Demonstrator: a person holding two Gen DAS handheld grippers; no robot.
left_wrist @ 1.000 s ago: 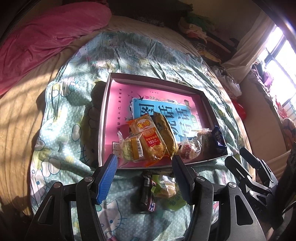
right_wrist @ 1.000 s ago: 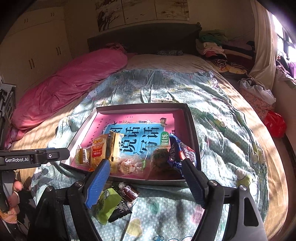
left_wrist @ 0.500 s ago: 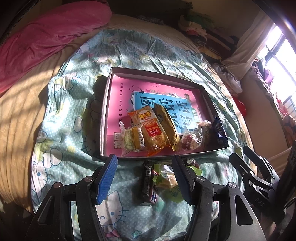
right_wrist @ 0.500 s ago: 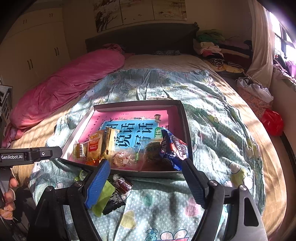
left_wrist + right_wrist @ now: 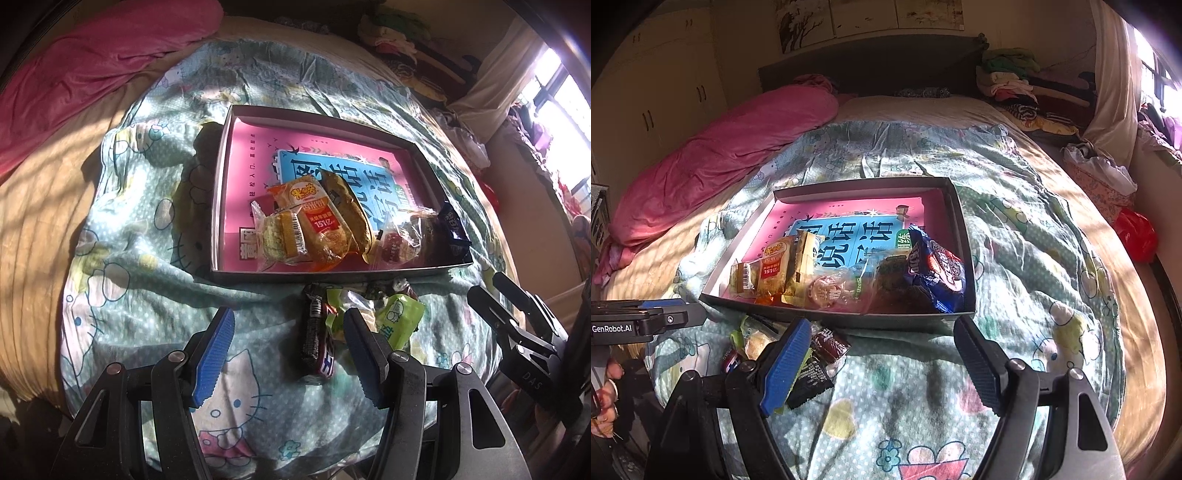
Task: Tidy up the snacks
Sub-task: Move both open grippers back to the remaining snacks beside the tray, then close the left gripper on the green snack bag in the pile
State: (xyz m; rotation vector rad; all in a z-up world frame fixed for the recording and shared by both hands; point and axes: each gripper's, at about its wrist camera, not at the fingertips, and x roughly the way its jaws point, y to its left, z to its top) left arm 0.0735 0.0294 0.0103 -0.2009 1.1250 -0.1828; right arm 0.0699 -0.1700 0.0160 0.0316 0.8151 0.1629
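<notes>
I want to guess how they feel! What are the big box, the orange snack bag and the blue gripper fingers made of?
The box looks like matte cardboard: thin, flat, stiff walls with sharp corners. The orange snack bag looks like glossy plastic film: it crinkles and glints in the sun. The blue fingers of the left gripper look like ribbed rubber or soft plastic; I can't tell which.

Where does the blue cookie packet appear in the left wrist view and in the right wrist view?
Left wrist view: blue cookie packet lies at the box's near right corner, right of centre.
Right wrist view: blue cookie packet fills the box's near right corner, near centre.
Shared landmark: the pink-lined box on the quilt.
</notes>
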